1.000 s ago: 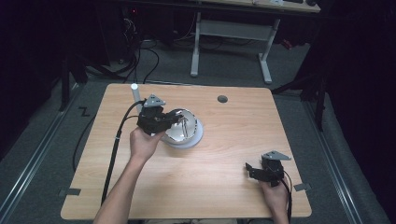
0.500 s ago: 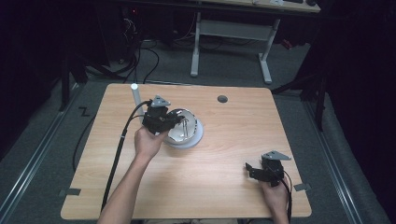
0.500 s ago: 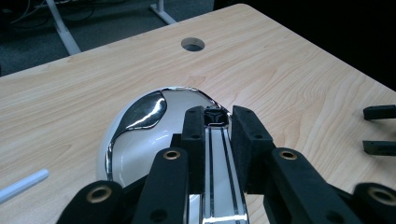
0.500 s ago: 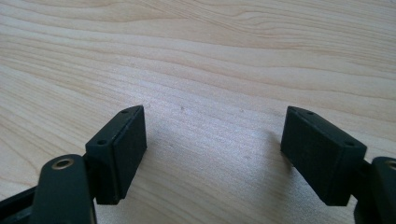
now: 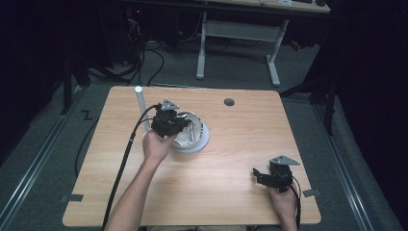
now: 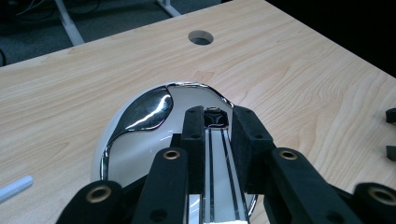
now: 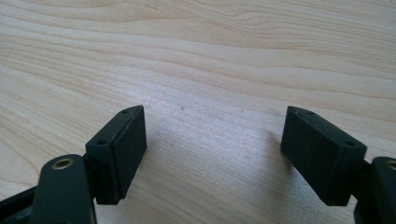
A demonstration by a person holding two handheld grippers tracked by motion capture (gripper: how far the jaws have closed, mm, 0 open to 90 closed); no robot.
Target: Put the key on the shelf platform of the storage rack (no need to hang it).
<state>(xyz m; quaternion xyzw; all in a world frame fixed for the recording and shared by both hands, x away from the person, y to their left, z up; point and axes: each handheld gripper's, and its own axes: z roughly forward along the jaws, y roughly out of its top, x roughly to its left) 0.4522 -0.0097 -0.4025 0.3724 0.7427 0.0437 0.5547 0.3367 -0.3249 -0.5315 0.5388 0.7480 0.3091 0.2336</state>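
Though indistinct from above, grooved chrome handle (image 6: 217, 179) clamped in left tool (image 6: 215, 125).

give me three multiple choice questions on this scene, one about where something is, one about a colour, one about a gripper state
1. Where is the round hole in the table?
A. near the far edge
B. near the person's edge
C. under the plate

2. What colour is the plate under the shiny lid?
A. red
B. white
C. black

3. How do the jaws of the right gripper stand?
A. shut on a spoon
B. wide apart with nothing between them
C. shut on the plate's rim

Answers:
1. A, the high view shows the hole close to the far edge, beyond the plate.
2. B, its rim shows white beside the left gripper.
3. B, the right gripper view shows bare wood between the two pads.
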